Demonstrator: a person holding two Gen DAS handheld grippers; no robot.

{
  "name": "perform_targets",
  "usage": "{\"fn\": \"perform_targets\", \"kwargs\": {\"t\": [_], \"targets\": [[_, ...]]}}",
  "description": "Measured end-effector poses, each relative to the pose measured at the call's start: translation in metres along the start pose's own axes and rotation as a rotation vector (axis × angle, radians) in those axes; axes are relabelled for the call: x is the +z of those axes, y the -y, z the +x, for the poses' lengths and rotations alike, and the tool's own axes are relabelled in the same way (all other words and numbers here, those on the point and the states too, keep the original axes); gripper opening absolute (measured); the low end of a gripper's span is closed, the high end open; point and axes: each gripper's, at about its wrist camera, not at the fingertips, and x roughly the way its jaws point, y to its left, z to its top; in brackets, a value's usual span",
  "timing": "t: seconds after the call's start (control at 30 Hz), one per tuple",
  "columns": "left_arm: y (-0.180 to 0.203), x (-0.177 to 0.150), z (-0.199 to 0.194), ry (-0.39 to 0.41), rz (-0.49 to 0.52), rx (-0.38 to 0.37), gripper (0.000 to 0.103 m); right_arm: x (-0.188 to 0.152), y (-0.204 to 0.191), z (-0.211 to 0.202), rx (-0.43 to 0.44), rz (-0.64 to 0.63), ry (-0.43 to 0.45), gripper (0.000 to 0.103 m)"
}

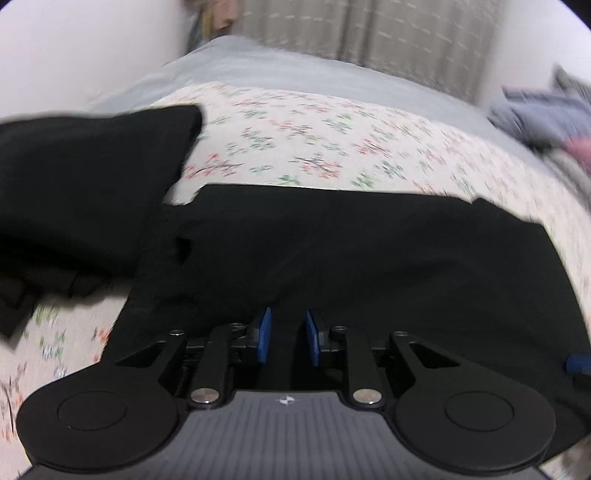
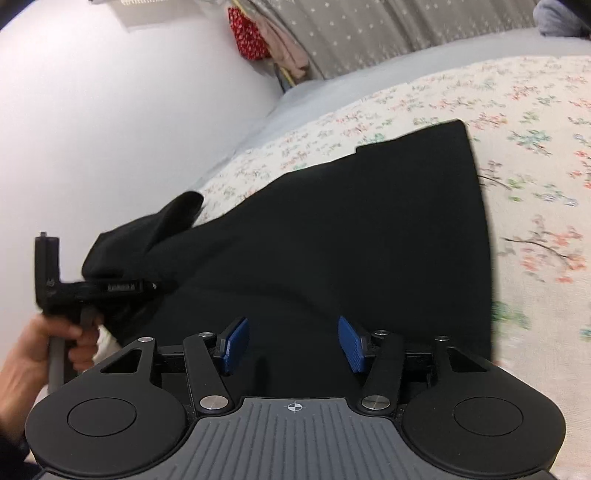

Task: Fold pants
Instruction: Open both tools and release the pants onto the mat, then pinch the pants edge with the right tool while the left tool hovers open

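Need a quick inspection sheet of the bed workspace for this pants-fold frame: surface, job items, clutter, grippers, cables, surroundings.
Surface: floral bedspread over a grey sheet.
Job's things: black pants spread flat on the bedspread, one end bunched at the left gripper.
Clutter: clothes pile at the bed's far right edge.
Grippers: left gripper open, nothing between its pads; right gripper open over the pants, nothing held.
Cables: nothing seen.
Surroundings: white wall, patterned grey curtain, hanging red and pink garments.
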Motion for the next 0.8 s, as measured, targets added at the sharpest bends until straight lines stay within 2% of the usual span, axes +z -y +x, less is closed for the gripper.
{"fn": "perform_targets", "kwargs": {"t": [0.1,0.2,0.23,0.4,0.47,0.5,0.53,0.57,0.6,0.63,0.7,0.8], "targets": [[0.0,-0.002,-0.002,0.0,0.009,0.004,0.026,0.004,0.016,-0.02,-0.044,0.003,-0.018,0.052],[0.004,-0.002,-0.003,0.0,0.015,0.018,0.026,0.008,0.041,-0.041,-0.01,0.093,-0.048,0.051],[0.003,-0.002,-0.002,0.001,0.017,0.022,0.026,0.005,0.047,-0.051,-0.026,0.099,-0.055,0.051],[0.023,-0.001,-0.013,0.046,0.044,0.062,0.026,-0.008,0.047,-0.074,-0.093,0.013,-0.105,0.052],[0.036,-0.003,-0.023,0.081,0.06,0.023,0.026,-0.011,0.041,-0.088,-0.172,-0.022,-0.053,0.054],[0.045,-0.004,-0.027,0.098,0.079,0.002,0.026,-0.011,0.033,-0.092,-0.204,-0.056,-0.006,0.05],[0.054,-0.006,-0.03,0.105,0.103,-0.008,0.026,-0.01,0.026,-0.095,-0.212,-0.087,0.035,0.039],[0.063,-0.008,-0.032,0.108,0.127,-0.015,0.026,-0.01,0.019,-0.095,-0.196,-0.103,0.059,0.034],[0.073,-0.011,-0.034,0.109,0.146,-0.025,0.026,-0.01,0.011,-0.092,-0.174,-0.113,0.068,0.022],[0.081,-0.012,-0.033,0.105,0.154,-0.043,0.026,-0.01,0.002,-0.087,-0.161,-0.134,0.068,0.017],[0.098,-0.018,-0.032,0.086,0.17,-0.084,0.026,-0.016,-0.016,-0.073,-0.155,-0.203,0.04,0.017],[0.124,-0.03,-0.025,0.03,0.241,-0.092,0.026,-0.032,-0.023,-0.053,-0.174,-0.239,-0.05,0.016]]}}
